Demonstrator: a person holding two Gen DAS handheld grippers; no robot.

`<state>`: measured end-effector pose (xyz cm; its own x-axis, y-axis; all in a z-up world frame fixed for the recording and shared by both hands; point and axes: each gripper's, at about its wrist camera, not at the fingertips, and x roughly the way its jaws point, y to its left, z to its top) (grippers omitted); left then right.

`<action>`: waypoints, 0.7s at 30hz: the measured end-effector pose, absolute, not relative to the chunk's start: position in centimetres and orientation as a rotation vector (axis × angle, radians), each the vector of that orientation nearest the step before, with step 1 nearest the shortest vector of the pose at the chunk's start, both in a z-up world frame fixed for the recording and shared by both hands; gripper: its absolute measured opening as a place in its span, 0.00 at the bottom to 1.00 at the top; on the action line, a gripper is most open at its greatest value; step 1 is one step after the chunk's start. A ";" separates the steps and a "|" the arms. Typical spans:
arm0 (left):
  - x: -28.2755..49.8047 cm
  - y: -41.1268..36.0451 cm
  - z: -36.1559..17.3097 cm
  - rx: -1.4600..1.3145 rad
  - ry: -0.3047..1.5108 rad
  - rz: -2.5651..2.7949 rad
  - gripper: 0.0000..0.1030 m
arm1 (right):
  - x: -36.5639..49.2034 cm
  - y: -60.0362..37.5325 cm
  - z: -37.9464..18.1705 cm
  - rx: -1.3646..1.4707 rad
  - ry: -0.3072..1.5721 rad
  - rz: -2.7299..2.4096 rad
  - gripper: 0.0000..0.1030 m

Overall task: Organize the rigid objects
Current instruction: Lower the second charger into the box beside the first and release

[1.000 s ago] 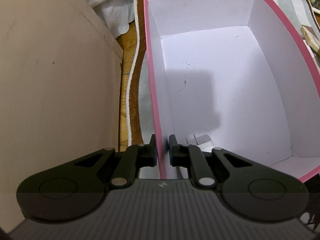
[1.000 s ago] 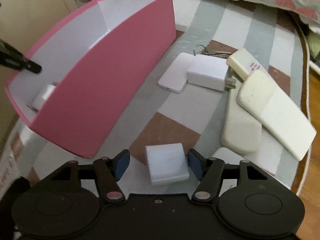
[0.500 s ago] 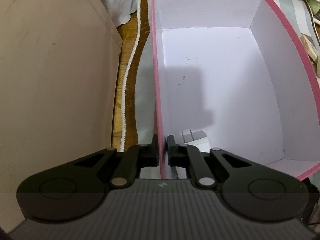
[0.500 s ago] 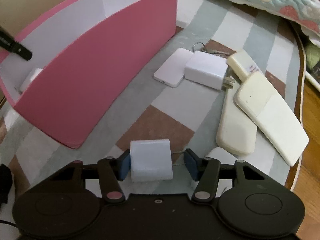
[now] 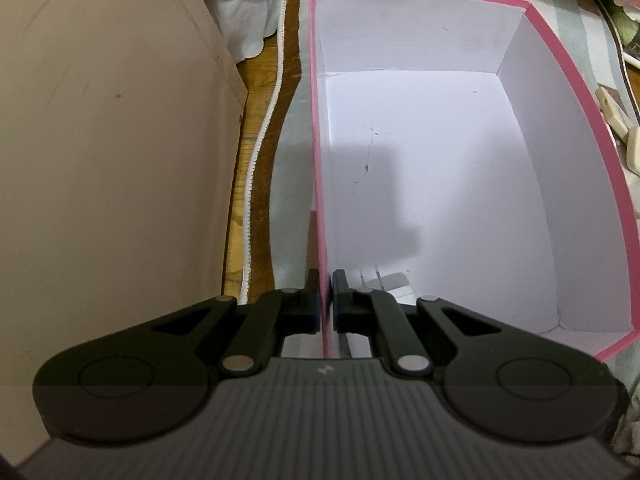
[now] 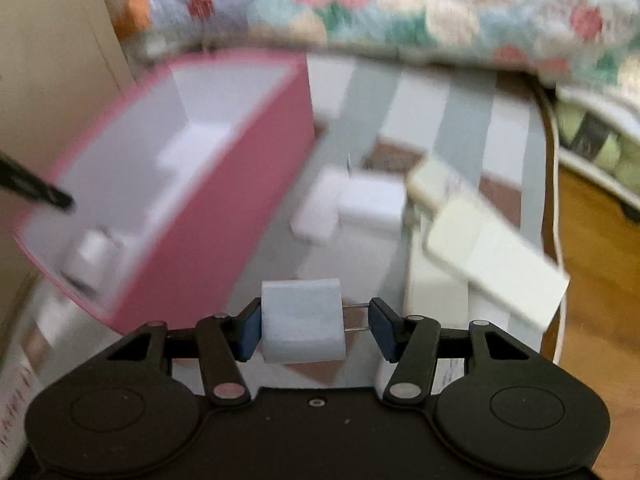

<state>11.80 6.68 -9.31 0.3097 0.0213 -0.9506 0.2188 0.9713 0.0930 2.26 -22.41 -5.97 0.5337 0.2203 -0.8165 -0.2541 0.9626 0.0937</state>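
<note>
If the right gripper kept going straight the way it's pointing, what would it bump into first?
Probably the striped mat just ahead; the right gripper points steeply down holding a white plug adapter. The pink cardboard box sits to its left. Blur makes depth uncertain.

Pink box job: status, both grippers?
Left gripper shut on pink box wall. Right gripper shut on white plug adapter, prongs against right pad. Nothing in the way.

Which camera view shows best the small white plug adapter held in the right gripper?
The right wrist view: the small white plug adapter sits sharp and central in the right gripper, its two metal prongs against one pad. The left wrist view does not show it, only the pink box.
</note>
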 end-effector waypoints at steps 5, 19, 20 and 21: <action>11.6 6.5 -8.9 0.219 1.248 -0.135 0.04 | 4.2 -19.4 -1.6 0.125 1.001 0.520 0.60; 11.1 7.6 -7.8 0.110 1.258 -0.151 0.02 | 11.0 -6.1 -9.7 0.049 1.349 0.542 0.59; 11.1 7.7 -7.8 0.101 1.262 -0.152 0.02 | 10.9 -5.9 -10.3 0.040 1.361 0.527 0.59; 11.0 7.8 -7.7 0.093 1.266 -0.151 0.02 | 11.1 -5.6 -10.8 0.024 1.361 0.505 0.59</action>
